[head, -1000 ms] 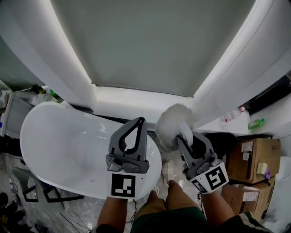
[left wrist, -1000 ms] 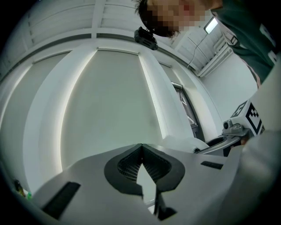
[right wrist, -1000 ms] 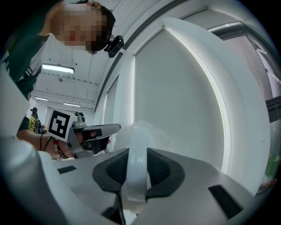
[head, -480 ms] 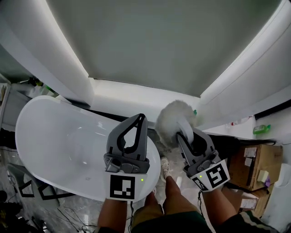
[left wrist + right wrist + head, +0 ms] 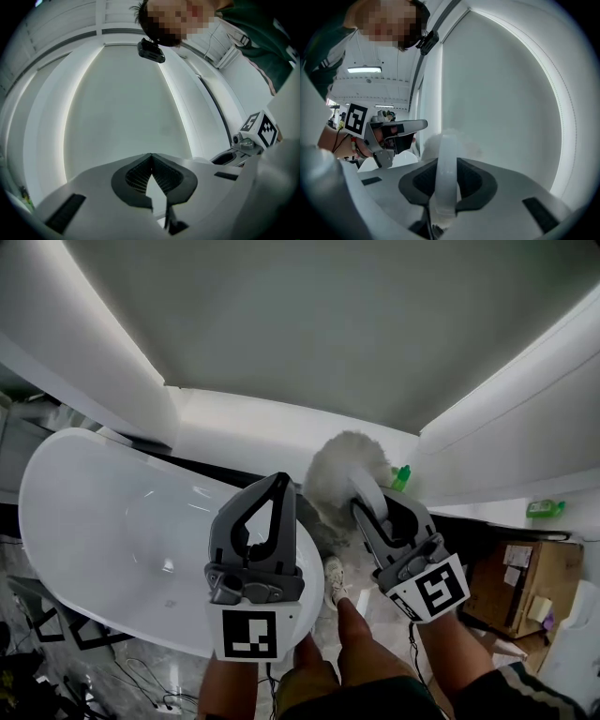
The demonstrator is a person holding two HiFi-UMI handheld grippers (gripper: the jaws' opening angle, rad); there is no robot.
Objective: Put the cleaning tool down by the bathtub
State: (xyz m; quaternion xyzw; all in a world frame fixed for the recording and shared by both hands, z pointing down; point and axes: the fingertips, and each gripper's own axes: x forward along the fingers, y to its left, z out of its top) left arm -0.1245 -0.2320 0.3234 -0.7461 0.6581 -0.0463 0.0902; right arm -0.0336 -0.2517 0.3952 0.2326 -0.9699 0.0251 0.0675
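In the head view, the white oval freestanding bathtub (image 5: 103, 531) fills the nine o'clock side. The left gripper (image 5: 278, 478) hangs over the tub's right end. Its jaws are pressed together tip to tip on nothing, as its own view confirms.

At one o'clock from it, the right gripper (image 5: 382, 510) pinches the smooth translucent white handle (image 5: 444, 173) of the cleaning tool, a fluffy white duster (image 5: 345, 472). The duster's head is held above the floor strip just beside the tub's right end, near a small green bottle (image 5: 401, 476).

The handle looks thin and slick, so I judge it could swivel or slide out of the jaws on the way down. Released from this height, the tool might land in the tub or on the person's light shoe (image 5: 334, 579), or knock the bottle over.

No writing can be read. The grippers carry only black-and-white square markers (image 5: 249, 634), and the pale labels on the brown cardboard box (image 5: 525, 568) at four o'clock are too small to make out.
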